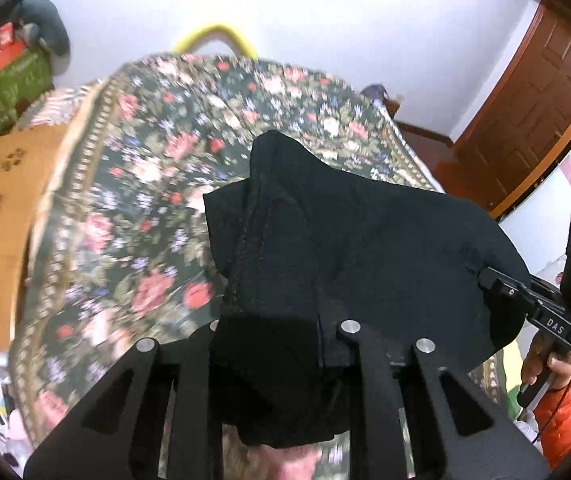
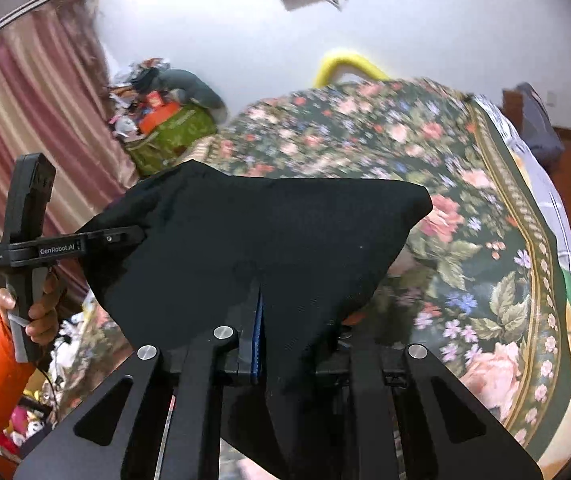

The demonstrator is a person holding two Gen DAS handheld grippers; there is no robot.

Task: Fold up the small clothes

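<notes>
Right wrist view: we pinch the black garment [image 2: 261,236] in both grippers, right gripper [image 2: 259,292] and left gripper [image 2: 141,234]; keep the held edge taut and level above the floral bedspread [image 2: 485,208].

Probably a home bedroom: floral bedspread [image 1: 133,184], pink curtain [image 2: 25,128], wooden door [image 1: 541,112], cluttered corner.

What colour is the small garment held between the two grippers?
Plain black garment, with no visible print; the right wrist view shows it best.

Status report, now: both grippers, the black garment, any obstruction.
Left gripper and right gripper both shut on the black garment. Garment stretched between them, lifted above the floral bedspread. Nothing in the way.
</notes>
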